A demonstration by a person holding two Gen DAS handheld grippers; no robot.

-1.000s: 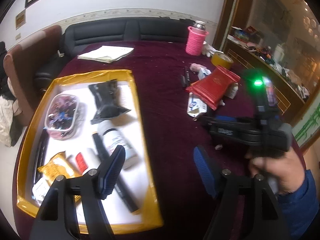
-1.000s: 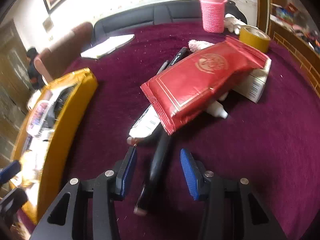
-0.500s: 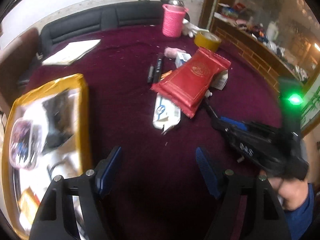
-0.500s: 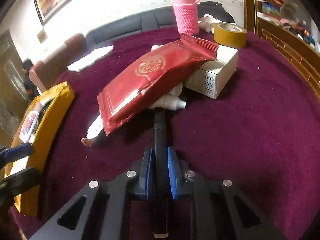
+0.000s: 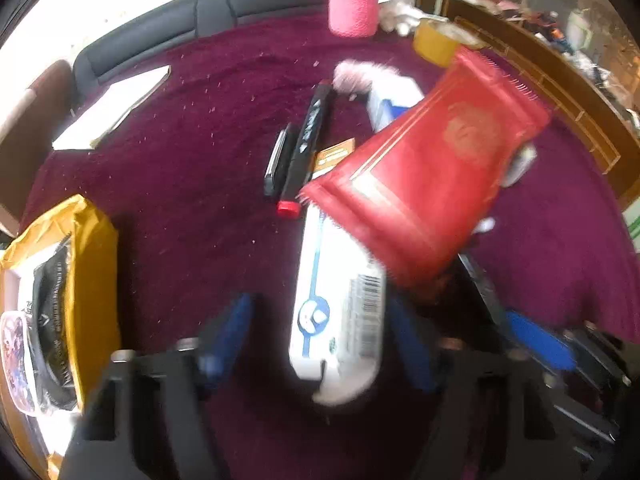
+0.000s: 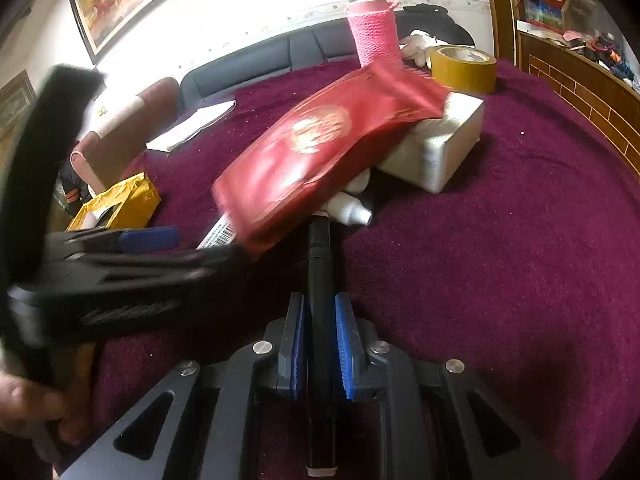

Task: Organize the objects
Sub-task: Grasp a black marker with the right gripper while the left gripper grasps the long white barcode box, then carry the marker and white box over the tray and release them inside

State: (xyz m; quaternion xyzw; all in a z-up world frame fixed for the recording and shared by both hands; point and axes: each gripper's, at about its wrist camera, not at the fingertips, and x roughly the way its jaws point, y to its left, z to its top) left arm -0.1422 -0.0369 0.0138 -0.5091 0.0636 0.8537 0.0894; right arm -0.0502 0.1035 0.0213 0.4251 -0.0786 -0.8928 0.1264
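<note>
My right gripper (image 6: pixel 319 328) is shut on a black marker pen (image 6: pixel 319 280) whose far end lies under a red foil packet (image 6: pixel 320 152). The packet rests on a white box (image 6: pixel 436 148) and a small white bottle (image 6: pixel 350 210). My left gripper (image 5: pixel 320 332) is open, its blue pads either side of a white and blue tube (image 5: pixel 336 312) that sticks out from under the red packet (image 5: pixel 428 176). The left gripper also shows in the right wrist view (image 6: pixel 120 272). Two more black pens (image 5: pixel 298 152) lie beyond.
A yellow-rimmed tray (image 5: pixel 94 264) holding a black pouch and other items sits at the left. A pink knitted bottle cover (image 6: pixel 374 28), a yellow tape roll (image 6: pixel 464 66) and white papers (image 5: pixel 112 108) lie at the back of the maroon table.
My right gripper closed on the black marker pen. My left gripper swung right from over the tray and moved forward until its pads straddle the white tube.
</note>
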